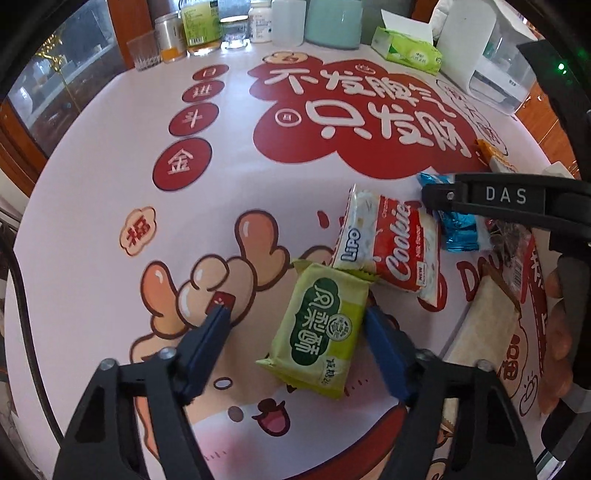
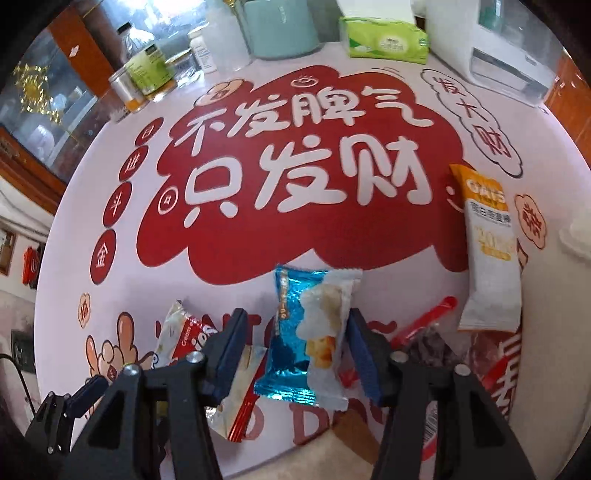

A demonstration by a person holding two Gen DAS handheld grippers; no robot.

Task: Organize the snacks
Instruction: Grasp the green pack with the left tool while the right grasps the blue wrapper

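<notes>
A green pastry packet (image 1: 317,328) lies flat on the desk (image 1: 110,206) between the fingers of the left gripper (image 1: 295,314); the fingers stand apart, the right one (image 1: 384,332) touching or nearly touching the packet's edge, the left one (image 1: 210,332) clear of it, so nothing is clamped. At one o'clock from that packet, corner to corner with it, lies one red-and-white Lipo Cookie packet (image 1: 391,243); further toward two o'clock lies one blue foil snack packet (image 2: 295,332), which sits between the fingers of the right gripper (image 2: 291,343); these fingers are also apart, the right one (image 2: 360,350) close against the wrapper's white side, the left one (image 2: 229,350) just off the blue side; whether either pad presses I cannot tell. At two o'clock from the blue packet lies one orange-and-white oat bar packet (image 2: 487,251), well apart from it; at three o'clock one red-edged clear bag of dark bits (image 2: 428,332); one pale beige packet (image 1: 476,328) lies at the near edge. In all six snack items show. A hand (image 1: 554,325) grips the right gripper's handle at the left wrist view's three o'clock. Along the desk's far rim, at twelve o'clock, stand one green tissue box (image 2: 384,40), one teal container (image 2: 280,29), one white appliance (image 2: 487,44), one drinking glass (image 1: 144,55) and several jars and bottles.
</notes>
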